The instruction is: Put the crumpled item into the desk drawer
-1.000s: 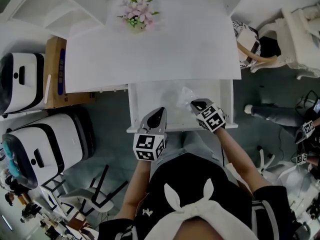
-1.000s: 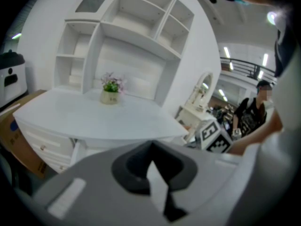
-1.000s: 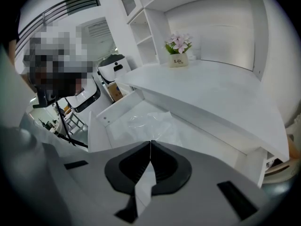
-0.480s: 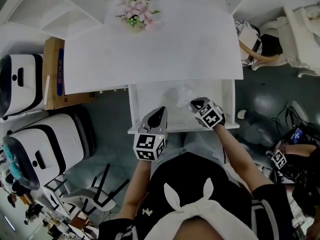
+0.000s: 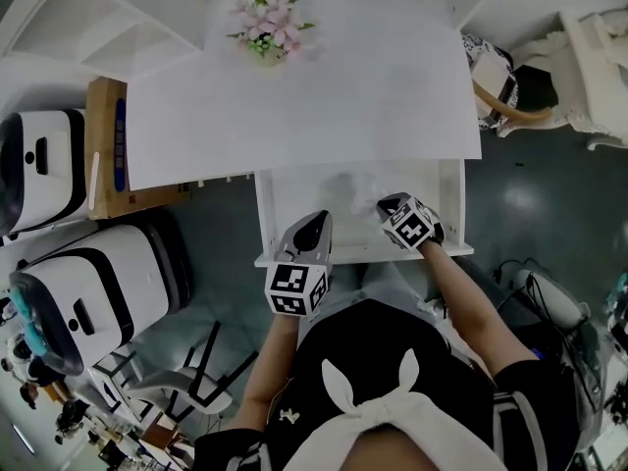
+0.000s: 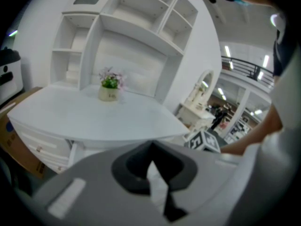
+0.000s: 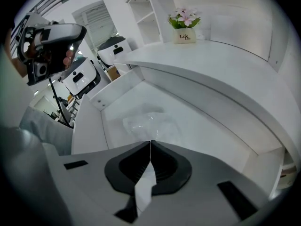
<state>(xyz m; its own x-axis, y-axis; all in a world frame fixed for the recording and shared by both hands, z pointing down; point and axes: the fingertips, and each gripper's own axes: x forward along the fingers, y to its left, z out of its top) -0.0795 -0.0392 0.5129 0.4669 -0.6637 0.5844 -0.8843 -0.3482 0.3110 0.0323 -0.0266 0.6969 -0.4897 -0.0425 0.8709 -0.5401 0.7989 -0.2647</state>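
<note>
- Crumpled item [image 5: 357, 185] lying loose on floor of open drawer [image 5: 294, 189], upper middle of head view, just below edge of worktop [image 5: 294, 96]. Placing judged done.
- Right tool [image 5: 384, 203] the nearer one: item just up and left of its tip, close, apparently not touching. In right gripper view, straight ahead of the jaws, just above frame centre.
- No clear long axis on item: a clear, lumpy wad, slightly wider than deep.
- Right tool jaws together, nothing clamped.
- Left tool [image 5: 320, 218] jaws together too, empty; over drawer front edge, down and left of item, farther off.
- Against 1.0 s ago: item in same spot, both tools almost unmoved, drawer open as before.
- Next move judged: draw right tool back toward lower frame, clear of drawer, then push drawer shut.
</note>
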